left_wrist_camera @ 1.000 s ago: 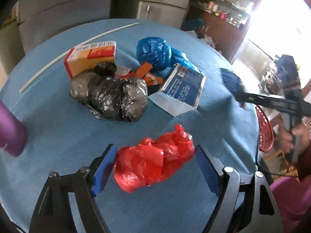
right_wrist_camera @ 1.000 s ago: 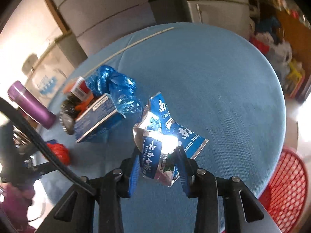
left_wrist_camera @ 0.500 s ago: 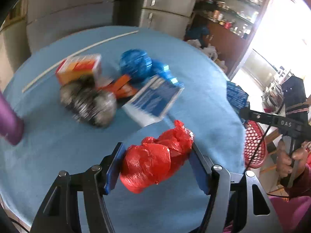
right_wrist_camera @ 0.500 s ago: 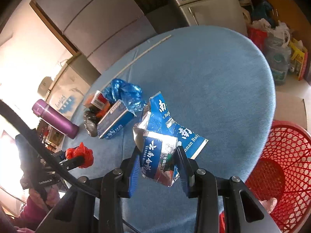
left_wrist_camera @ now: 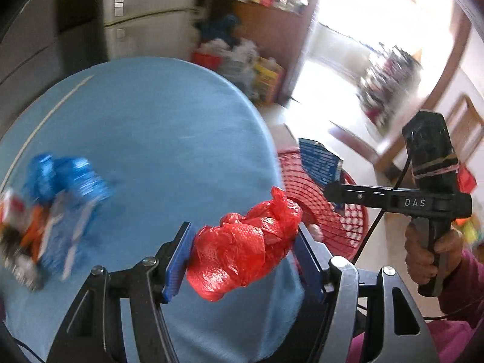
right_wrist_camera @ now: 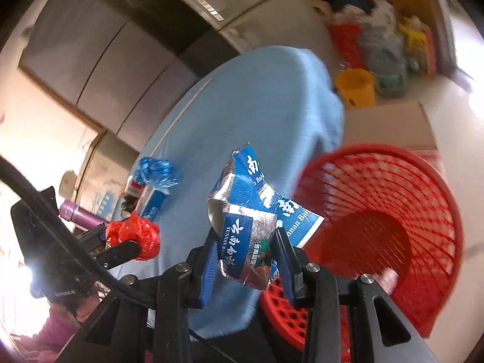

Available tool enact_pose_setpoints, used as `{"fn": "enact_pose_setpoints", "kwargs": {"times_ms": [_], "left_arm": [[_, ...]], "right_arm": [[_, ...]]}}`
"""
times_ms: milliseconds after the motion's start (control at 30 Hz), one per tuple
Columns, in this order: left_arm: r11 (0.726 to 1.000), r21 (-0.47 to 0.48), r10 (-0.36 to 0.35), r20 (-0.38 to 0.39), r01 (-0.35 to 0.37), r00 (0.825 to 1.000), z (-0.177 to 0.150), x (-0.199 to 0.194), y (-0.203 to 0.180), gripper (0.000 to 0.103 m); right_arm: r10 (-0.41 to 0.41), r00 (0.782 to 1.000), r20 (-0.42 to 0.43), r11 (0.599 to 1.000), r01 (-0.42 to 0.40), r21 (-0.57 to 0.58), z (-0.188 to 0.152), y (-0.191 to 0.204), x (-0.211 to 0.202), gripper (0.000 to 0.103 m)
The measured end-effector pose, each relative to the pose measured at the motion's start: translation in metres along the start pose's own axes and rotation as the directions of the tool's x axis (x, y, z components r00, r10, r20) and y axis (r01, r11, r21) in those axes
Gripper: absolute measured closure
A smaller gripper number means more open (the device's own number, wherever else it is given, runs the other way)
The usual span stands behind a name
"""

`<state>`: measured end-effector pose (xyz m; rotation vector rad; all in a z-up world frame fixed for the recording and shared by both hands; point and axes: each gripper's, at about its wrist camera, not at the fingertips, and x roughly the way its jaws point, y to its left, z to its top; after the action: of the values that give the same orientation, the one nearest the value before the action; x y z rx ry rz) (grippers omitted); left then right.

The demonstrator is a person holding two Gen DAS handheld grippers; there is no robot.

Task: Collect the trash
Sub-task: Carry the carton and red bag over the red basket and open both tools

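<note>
Red mesh plastic marks the landmark: a round waste basket [right_wrist_camera: 423,211] standing on the floor just beside the edge of the blue-covered worktop [left_wrist_camera: 157,151]. The right claw [right_wrist_camera: 246,257] is clenched on a crumpled blue-and-silver foil packet [right_wrist_camera: 242,230], held up in the air near the basket's rim, on its worktop side. The left claw [left_wrist_camera: 242,251] grips a scrunched red plastic bag [left_wrist_camera: 245,248] between its blue pads, lifted clear of the cloth and hanging over the worktop's edge closest to the basket.

Well away from the basket, across the worktop, the remaining litter sits in a cluster: a knotted blue plastic bag [right_wrist_camera: 157,171], a blue carton [right_wrist_camera: 152,204] just beside it, and some orange and dark scraps too blurred to tell apart. A purple bottle [right_wrist_camera: 78,213] lies farther from the basket than that cluster. A thin white stick [left_wrist_camera: 45,121] lies along the worktop's far side.
</note>
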<state>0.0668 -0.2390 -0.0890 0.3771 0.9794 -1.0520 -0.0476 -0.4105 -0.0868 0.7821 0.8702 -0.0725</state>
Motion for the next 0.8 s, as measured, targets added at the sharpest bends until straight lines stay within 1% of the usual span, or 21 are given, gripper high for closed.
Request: {"fn": "enact_pose_setpoints", "kwargs": {"times_ms": [100,167,267,333,367,400,467,600,733,800], "left_arm": [[0.998,0.061,-0.025,-0.052,0.029,0.998,0.015,0.027,-0.027,0.036],[0.995,0.09,-0.037,-0.085,0.045,0.996,0.02,0.041,-0.042,0.035],[0.992,0.11,-0.041,-0.116,0.054,0.992,0.027,0.056,-0.06,0.034],[0.989,0.121,-0.067,-0.135,0.083,0.989,0.034,0.066,-0.07,0.033],[0.988,0.126,-0.069,-0.141,0.087,0.988,0.035,0.069,-0.071,0.032],[0.988,0.13,-0.07,-0.14,0.089,0.988,0.038,0.072,-0.075,0.032],[0.987,0.136,-0.073,-0.128,0.09,0.989,0.041,0.073,-0.077,0.031],[0.988,0.142,-0.046,-0.099,0.059,0.994,0.039,0.068,-0.073,0.03],[0.992,0.125,-0.023,-0.074,0.032,0.997,0.026,0.048,-0.065,0.03],[0.993,0.117,0.01,-0.058,-0.004,0.998,0.018,0.036,-0.058,0.03]], "right_arm": [[-0.004,1.0,-0.008,0.998,0.005,0.069,-0.005,-0.03,-0.01,0.065],[-0.007,1.0,-0.019,0.994,0.009,0.108,-0.008,-0.045,-0.013,0.063],[-0.006,0.999,-0.037,0.987,0.012,0.16,-0.009,-0.061,-0.015,0.063],[0.008,1.0,-0.03,0.981,-0.003,0.192,-0.009,-0.07,-0.018,0.062],[0.009,1.0,-0.019,0.979,-0.005,0.204,-0.009,-0.073,-0.02,0.05],[0.006,1.0,-0.003,0.977,-0.005,0.211,-0.009,-0.076,-0.023,0.038],[0.004,1.0,0.029,0.977,-0.01,0.213,-0.005,-0.077,-0.029,0.037],[-0.009,0.997,0.075,0.976,-0.008,0.217,-0.002,-0.08,-0.039,0.037],[0.002,0.994,0.106,0.977,-0.025,0.212,0.002,-0.076,-0.046,0.037],[0.011,0.994,0.107,0.98,-0.032,0.196,0.004,-0.071,-0.045,0.037]]}}
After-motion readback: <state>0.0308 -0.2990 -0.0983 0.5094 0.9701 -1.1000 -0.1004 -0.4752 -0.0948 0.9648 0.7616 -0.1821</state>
